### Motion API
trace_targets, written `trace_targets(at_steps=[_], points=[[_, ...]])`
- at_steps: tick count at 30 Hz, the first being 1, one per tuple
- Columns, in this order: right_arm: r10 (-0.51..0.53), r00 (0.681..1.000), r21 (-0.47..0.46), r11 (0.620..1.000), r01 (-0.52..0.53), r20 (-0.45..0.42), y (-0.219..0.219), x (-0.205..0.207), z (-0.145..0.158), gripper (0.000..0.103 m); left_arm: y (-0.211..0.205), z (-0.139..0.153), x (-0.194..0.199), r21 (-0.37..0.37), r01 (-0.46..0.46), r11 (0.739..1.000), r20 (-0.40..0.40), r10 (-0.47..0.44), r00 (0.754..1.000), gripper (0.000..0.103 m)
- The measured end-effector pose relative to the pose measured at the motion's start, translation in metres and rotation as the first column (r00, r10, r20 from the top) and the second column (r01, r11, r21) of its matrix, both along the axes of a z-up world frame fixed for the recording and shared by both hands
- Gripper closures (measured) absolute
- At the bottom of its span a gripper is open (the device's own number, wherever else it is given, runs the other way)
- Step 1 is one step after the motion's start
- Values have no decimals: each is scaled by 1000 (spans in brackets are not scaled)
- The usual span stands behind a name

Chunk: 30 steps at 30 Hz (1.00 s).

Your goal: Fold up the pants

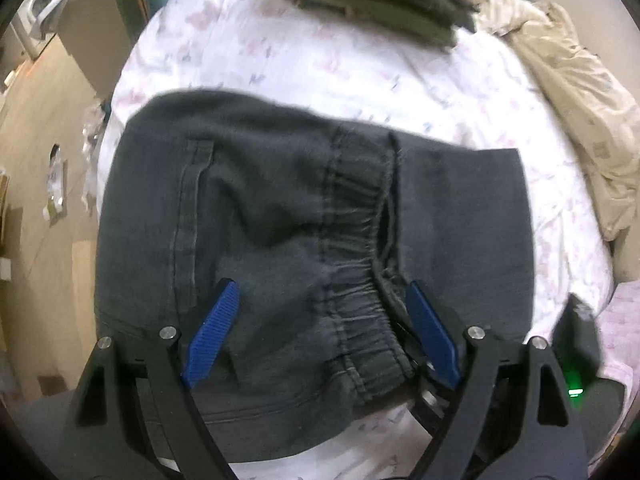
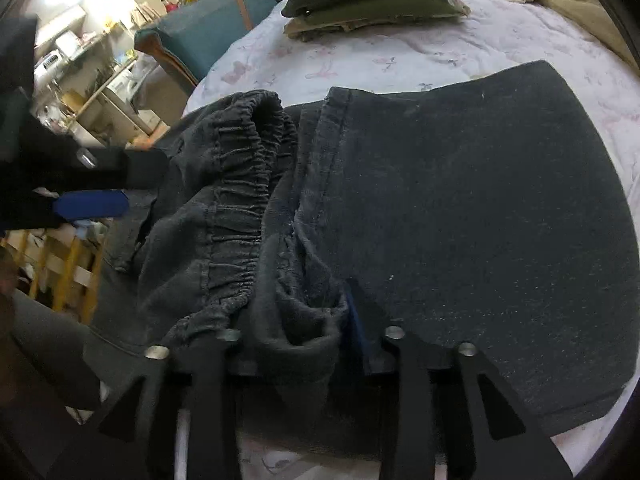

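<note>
A fold of the dark pants (image 2: 440, 208) is bunching between the fingers of the right gripper (image 2: 304, 336), hiding the left pad entirely and leaving only a sliver of the right one showing, so whether the pads are pressing the cloth cannot be told. The bottom edge of the left wrist view is cutting off the pants' near edge. The folded green clothes (image 1: 384, 4) at the bed's far edge are blurring and running past the top edge.
</note>
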State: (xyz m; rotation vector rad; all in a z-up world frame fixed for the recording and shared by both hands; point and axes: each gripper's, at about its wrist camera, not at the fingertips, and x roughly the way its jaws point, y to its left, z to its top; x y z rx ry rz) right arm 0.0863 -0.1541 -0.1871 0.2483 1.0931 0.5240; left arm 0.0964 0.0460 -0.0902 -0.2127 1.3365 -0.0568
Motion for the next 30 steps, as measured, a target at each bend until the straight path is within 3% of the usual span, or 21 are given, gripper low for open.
trace_targets(at_steps=[2, 5, 8, 10, 13, 15, 17, 19, 24, 27, 30], points=[[5, 999, 23, 1000, -4, -45, -9, 5, 5, 44, -3, -5, -1, 5, 2, 1000, -13, -2, 1000, 20], [68, 994, 51, 997, -64, -80, -18, 2, 23, 44, -11, -1, -2, 0, 29, 1000, 2, -29, 1000, 20], [149, 988, -24, 988, -150, -39, -31, -12, 48, 44, -22, 6, -2, 23, 54, 998, 36, -55, 998, 20], [135, 991, -84, 987, -135, -4, -38, -10, 57, 43, -27, 8, -1, 40, 61, 997, 56, -64, 996, 20], [104, 994, -25, 994, -104, -14, -41, -3, 52, 43, -32, 3, 1, 76, 81, 994, 57, -85, 995, 20], [90, 995, 1, 996, -90, -36, -36, 6, 38, 50, -30, -2, 4, 93, 66, 993, 45, -70, 997, 20], [123, 989, 32, 992, -121, -80, -30, 9, 21, 80, -26, -4, 5, 76, 45, 996, 37, -48, 998, 20], [163, 984, 37, 986, -161, -67, -24, 8, 20, 93, -24, -5, 5, 80, 35, 996, 41, -38, 998, 20], [234, 972, -22, 972, -234, -13, -17, -6, 41, 97, -18, -3, 3, 68, 16, 998, 48, -19, 999, 20], [271, 962, 3, 963, -271, -16, -15, -15, 54, 97, -15, 2, 3, 60, 4, 998, 62, -7, 998, 20], [346, 937, -34, 937, -348, -33, 0, -27, 49, 97, -15, 2, 2, 59, 8, 998, 66, -12, 998, 20]])
